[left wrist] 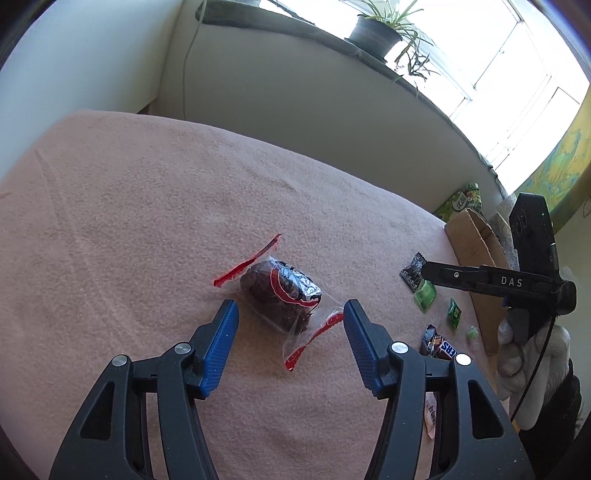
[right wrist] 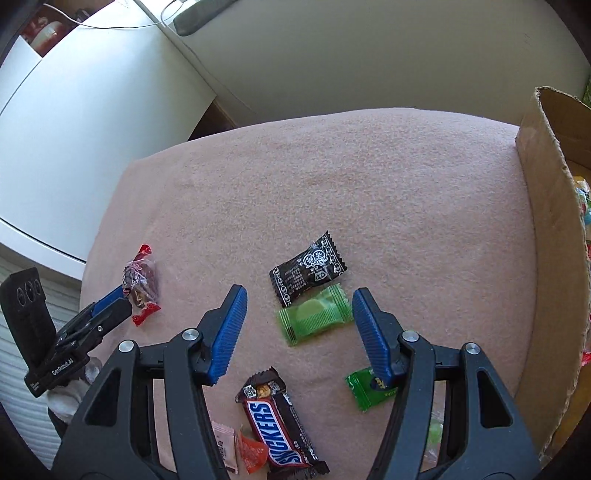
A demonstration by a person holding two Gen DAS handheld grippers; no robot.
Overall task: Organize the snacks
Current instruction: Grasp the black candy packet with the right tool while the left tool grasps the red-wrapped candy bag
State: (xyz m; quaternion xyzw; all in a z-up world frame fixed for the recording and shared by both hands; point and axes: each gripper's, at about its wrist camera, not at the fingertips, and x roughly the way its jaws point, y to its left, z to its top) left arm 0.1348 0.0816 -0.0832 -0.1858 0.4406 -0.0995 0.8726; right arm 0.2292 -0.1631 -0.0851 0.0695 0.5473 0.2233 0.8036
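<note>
A dark brown cake in a clear wrapper with red ends lies on the pink blanket. My left gripper hovers just short of it, open, the wrapper lying between and ahead of the blue pads without touching them. In the right wrist view the same cake sits at the tip of the left gripper. My right gripper is open above a light green packet, which partly overlaps a black packet. A Snickers bar and a dark green candy lie nearer the camera.
A cardboard box with some snacks inside stands at the blanket's right edge. An orange wrapper and a pale sachet lie near the front edge. A gloved hand holds the right gripper. A potted plant stands on the windowsill.
</note>
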